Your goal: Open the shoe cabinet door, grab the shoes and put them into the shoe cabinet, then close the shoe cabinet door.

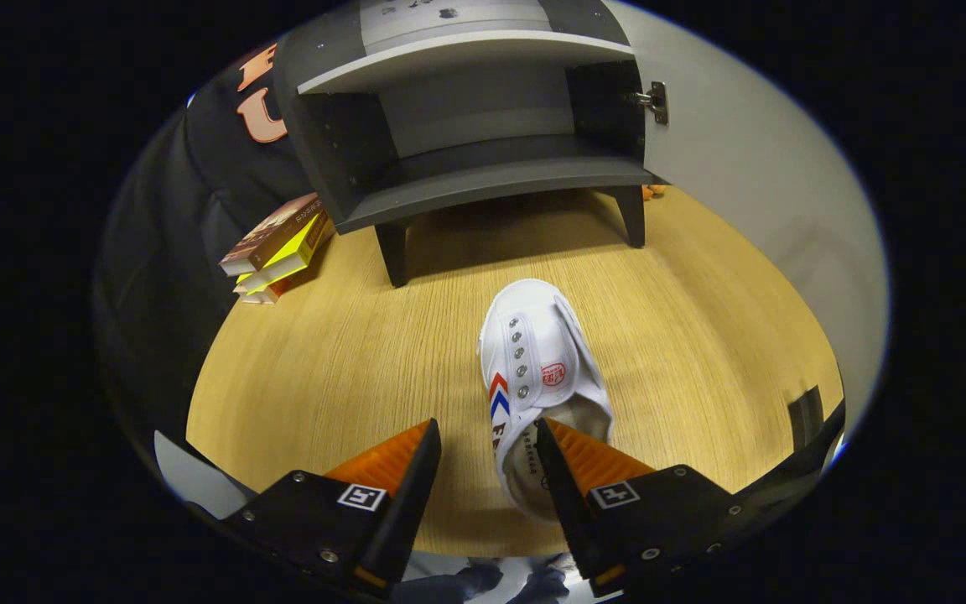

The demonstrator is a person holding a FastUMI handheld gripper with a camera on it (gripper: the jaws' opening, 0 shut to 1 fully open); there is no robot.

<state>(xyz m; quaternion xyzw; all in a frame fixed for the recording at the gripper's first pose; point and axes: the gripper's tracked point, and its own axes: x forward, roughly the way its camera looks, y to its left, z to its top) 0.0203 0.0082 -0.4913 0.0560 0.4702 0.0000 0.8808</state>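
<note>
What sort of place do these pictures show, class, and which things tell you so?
Probably a staged home entryway set up in a booth: a grey shoe cabinet with its door open, a white canvas shoe on the wooden floor, and stacked books beside the cabinet. The gripper has open jaws.

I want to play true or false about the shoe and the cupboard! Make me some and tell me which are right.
1. The shoe cabinet door is open. True.
2. The white shoe is inside the cabinet. False: it lies on the wooden floor in front of it.
3. The gripper jaws are shut tight. False: they stand apart, one by the shoe's heel.
4. Books are stacked beside the cabinet. True.
5. The shoe's toe points toward the cabinet. True.
</note>
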